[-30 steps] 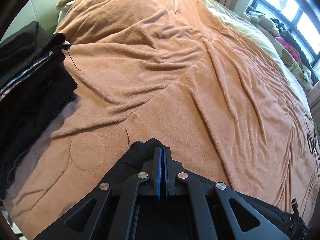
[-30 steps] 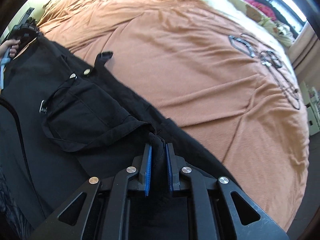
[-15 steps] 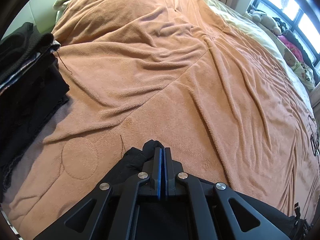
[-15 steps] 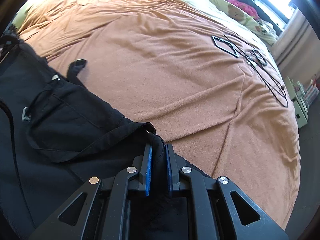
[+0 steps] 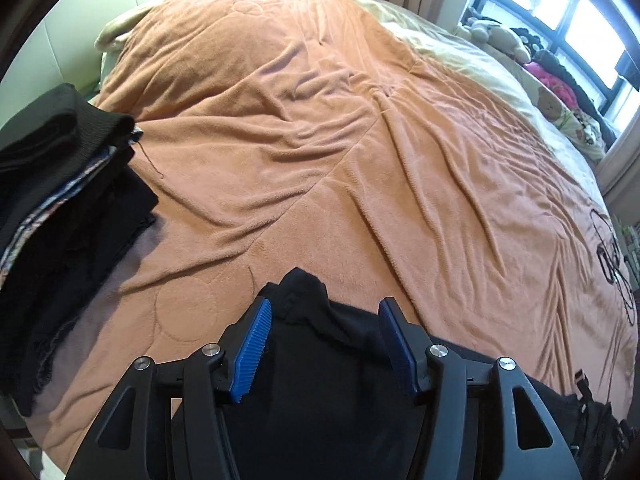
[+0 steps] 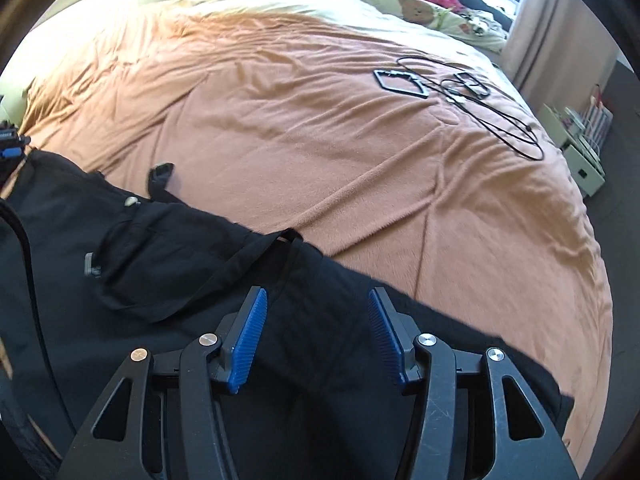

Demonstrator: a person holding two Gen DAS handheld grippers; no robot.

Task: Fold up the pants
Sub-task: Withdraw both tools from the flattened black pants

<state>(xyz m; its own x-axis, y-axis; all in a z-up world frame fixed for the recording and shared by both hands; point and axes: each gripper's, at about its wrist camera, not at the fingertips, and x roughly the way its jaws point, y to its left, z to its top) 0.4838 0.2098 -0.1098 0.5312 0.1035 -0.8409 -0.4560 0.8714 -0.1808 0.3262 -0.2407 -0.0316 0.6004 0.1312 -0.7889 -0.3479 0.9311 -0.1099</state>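
Black pants [image 6: 168, 280] lie on the orange blanket [image 6: 320, 152], with a cargo pocket, straps and a buckle showing. In the left wrist view a bunched corner of the pants [image 5: 304, 304] lies on the blanket between the blue pads. My left gripper [image 5: 325, 306] is opening, and its pads stand apart from the cloth. My right gripper [image 6: 318, 296] is opening too, above the pants' edge with cloth below the gap and neither pad pressing on it. At the far left edge of the right wrist view, the left gripper [image 6: 10, 148] shows small.
A stack of folded dark clothes [image 5: 52, 200] sits at the left of the bed. Black cables and a frame-like object [image 6: 452, 92] lie on the blanket at the far right. Stuffed toys [image 5: 496, 36] line the window side. White drawers [image 6: 580, 152] stand beside the bed.
Both grippers were shut on the pants' cloth and now stand open, the cloth released onto the blanket. Both have lifted slightly, and the right one has rolled.
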